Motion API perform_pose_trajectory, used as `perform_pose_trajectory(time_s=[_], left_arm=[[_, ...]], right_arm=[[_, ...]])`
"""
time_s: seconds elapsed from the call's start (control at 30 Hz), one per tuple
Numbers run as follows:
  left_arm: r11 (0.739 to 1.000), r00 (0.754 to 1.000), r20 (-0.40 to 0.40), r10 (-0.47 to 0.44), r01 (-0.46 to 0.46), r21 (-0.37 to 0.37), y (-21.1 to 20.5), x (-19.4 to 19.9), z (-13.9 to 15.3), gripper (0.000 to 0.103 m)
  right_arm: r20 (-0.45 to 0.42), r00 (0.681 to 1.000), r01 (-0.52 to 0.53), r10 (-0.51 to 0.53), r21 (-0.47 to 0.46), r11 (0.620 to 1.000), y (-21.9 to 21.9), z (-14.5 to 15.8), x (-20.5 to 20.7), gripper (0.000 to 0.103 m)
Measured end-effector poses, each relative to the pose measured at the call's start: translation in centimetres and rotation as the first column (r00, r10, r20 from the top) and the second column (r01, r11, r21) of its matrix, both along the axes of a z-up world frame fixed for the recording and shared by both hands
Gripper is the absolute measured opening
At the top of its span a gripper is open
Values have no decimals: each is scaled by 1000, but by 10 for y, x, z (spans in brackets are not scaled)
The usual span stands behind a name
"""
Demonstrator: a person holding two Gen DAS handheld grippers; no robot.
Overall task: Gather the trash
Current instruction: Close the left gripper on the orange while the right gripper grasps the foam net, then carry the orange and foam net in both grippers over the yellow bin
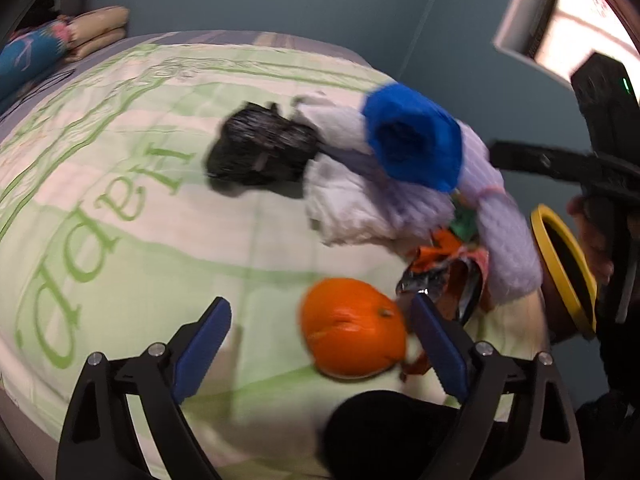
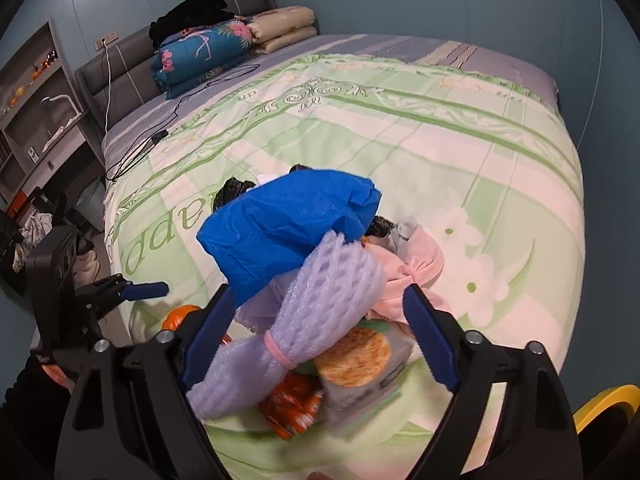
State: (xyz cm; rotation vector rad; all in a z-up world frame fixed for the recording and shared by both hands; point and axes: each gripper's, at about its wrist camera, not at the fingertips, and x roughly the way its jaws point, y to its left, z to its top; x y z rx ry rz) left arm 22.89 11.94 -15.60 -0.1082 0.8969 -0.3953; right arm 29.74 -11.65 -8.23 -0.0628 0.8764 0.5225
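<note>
Trash heap sits near the bed's (image 2: 520, 168) foot edge: blue bag (image 2: 288, 220), foam net (image 2: 328, 280), wrappers (image 2: 296, 404), orange (image 1: 352, 328). Yellow-rimmed bin (image 1: 564, 268) just off that edge. Left gripper (image 1: 320, 344) wide, orange between jaws, right pad beside it, nothing held. Right gripper (image 2: 320, 340) wide, straddling the foam net, not pressing. Best to close on one piece only, lift clear of the heap, then swing to the bin.

We see bed (image 2: 460, 152) bare beyond trash pile (image 2: 304, 264); orange (image 1: 352, 328) and yellow-rimmed bin (image 1: 564, 264) crowd near edge.
</note>
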Motion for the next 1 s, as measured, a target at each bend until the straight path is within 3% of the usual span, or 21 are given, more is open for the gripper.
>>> perform_pose_trajectory(time_s=[0.13,0.27,0.6,1.0], left_arm=[[999,998,-42,-46,46,14,-19,4,-8,56],[998,998,-31,-53,54,22,-26,2,-7,49],[999,999,-43,-25,24,-31,-18,-4,-6,47],[996,998,-20,54,-55,-64,1,-27,3,46]], right_arm=[[-8,1000,-4,4,-8,1000,3,-5,-2,65],[-12,1000,-25,25,-21,999,7,-10,-5,47],[-45,998,-42,41,-9,999,4,-15,-7,27],[38,999,17,-19,63,998,-22,17,-28,22]])
